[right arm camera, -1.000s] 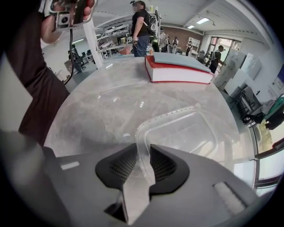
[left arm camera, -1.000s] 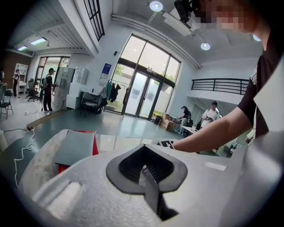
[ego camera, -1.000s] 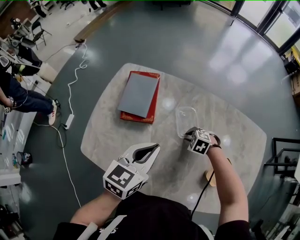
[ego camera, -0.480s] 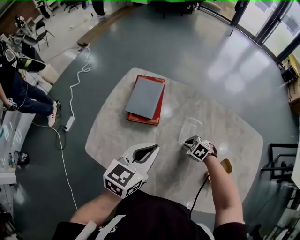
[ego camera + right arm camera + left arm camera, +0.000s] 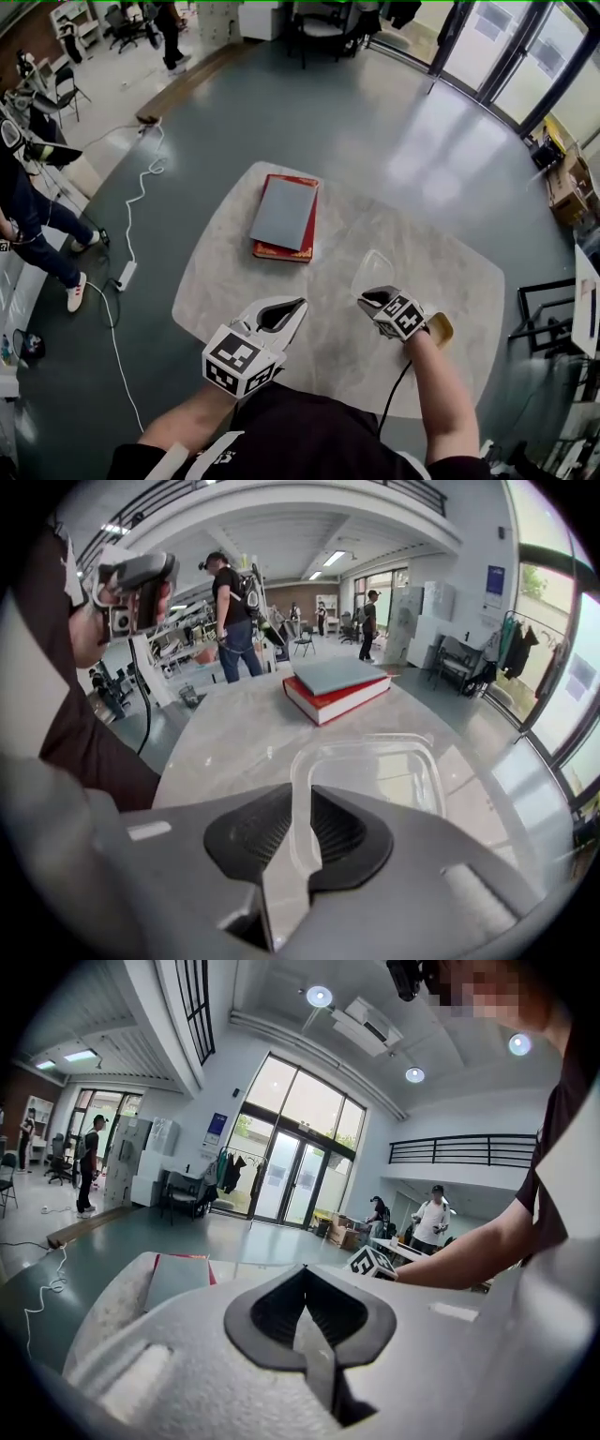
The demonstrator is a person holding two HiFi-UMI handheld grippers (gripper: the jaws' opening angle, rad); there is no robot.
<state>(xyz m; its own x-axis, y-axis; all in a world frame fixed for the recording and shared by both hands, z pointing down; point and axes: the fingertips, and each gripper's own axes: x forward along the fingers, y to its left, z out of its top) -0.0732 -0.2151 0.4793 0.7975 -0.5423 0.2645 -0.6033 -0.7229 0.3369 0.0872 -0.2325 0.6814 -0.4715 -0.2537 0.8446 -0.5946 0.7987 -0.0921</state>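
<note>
Tub [image 5: 375, 778] gripped at near rim by right gripper [image 5: 302, 808], at right part of counter [image 5: 234, 262]. Tub body seen lying straight ahead of gripper, toward books [image 5: 284, 217]. Left gripper [image 5: 305, 1288] clenched, empty, well left of tub, farther off.

Marble table [image 5: 225, 272]: red book [image 5: 281, 252]; tan disc, maybe coaster [image 5: 442, 328].
</note>
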